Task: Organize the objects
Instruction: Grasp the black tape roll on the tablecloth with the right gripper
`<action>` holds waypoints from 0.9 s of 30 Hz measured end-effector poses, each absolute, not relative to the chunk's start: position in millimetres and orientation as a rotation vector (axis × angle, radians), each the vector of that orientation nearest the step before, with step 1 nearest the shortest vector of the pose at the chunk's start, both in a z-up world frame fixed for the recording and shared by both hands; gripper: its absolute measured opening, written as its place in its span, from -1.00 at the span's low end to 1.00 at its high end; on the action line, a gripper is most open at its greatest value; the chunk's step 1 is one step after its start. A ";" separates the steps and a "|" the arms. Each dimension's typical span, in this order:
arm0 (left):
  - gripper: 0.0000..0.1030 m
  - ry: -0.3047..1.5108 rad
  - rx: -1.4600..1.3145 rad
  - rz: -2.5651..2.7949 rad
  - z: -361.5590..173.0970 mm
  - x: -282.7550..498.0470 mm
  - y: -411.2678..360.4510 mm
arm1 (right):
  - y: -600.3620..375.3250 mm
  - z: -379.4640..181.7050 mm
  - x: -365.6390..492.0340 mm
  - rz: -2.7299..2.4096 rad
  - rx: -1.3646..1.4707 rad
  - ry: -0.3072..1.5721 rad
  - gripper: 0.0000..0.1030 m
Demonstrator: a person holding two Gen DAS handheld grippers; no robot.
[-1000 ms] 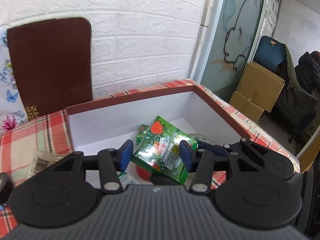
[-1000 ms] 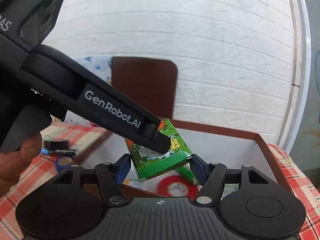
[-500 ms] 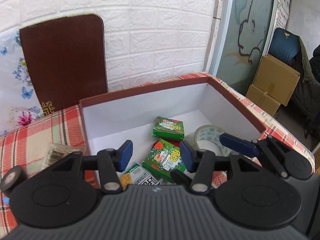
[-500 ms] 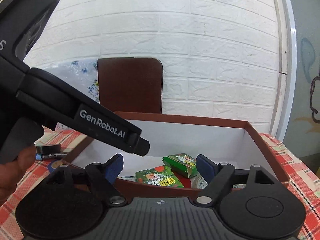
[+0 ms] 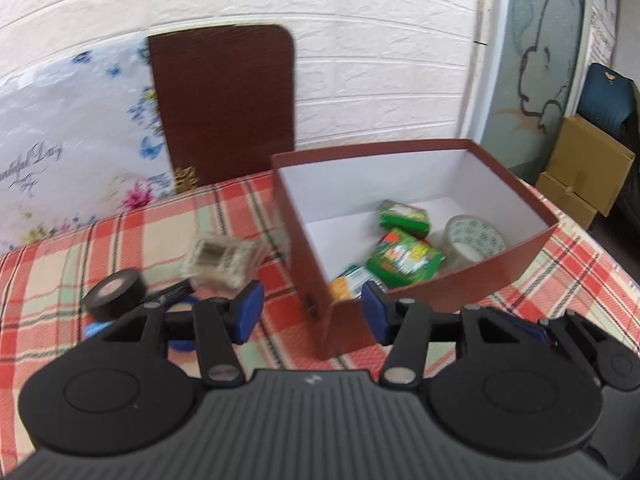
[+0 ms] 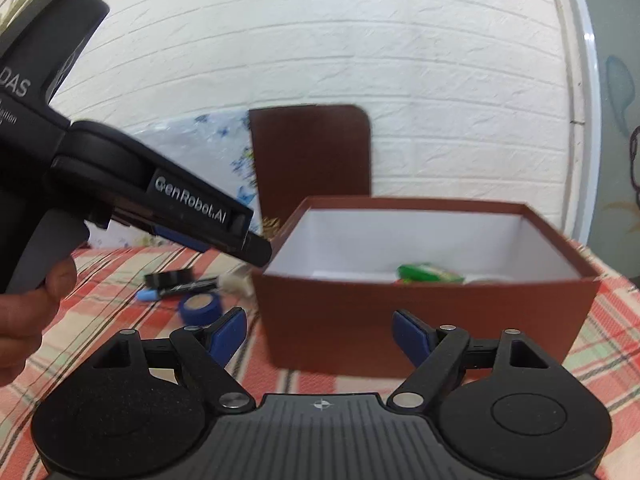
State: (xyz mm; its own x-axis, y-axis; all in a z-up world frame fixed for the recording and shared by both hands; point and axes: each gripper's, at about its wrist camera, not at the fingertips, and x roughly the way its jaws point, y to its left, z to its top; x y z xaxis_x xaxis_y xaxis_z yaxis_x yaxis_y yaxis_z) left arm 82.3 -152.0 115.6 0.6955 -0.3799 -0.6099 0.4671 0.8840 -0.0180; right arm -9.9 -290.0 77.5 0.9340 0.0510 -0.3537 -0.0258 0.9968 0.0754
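Note:
An open brown box with white inside stands on the plaid cloth. In it lie two green boxes, a clear tape roll and a yellow-green packet. My left gripper hovers before the box's near corner, jaws opening slightly, gripping nothing. My right gripper stands open in front of the box's front wall, empty. One green box shows over the rim. The left gripper reaches in from the left, held by a hand.
Left of the box on the cloth lie a black tape roll, a clear plastic packet, a black marker and a blue tape roll. A brown board and a floral sheet lean against the white brick wall.
The green box held over the brown box a second ago now lies inside it. Both grippers have pulled back out of the box, and the right jaws have widened.

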 end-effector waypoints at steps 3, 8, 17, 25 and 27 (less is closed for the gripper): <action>0.14 0.659 0.136 -0.425 108.4 82.7 -133.3 | -272.5 66.7 -8.3 0.080 0.069 0.410 0.51; 0.15 0.694 0.134 -0.348 92.1 88.6 -100.7 | -244.7 54.2 -0.3 0.141 0.062 0.469 0.51; 0.29 0.734 0.073 -0.200 52.6 110.1 -28.1 | -201.8 41.1 19.2 0.217 0.001 0.559 0.51; 0.72 0.632 -0.002 0.053 -3.1 129.4 79.4 | -166.2 47.9 58.3 0.278 -0.117 0.560 0.51; 0.70 0.585 -0.132 0.016 -1.0 124.4 103.8 | -155.9 54.8 76.6 0.293 -0.150 0.536 0.50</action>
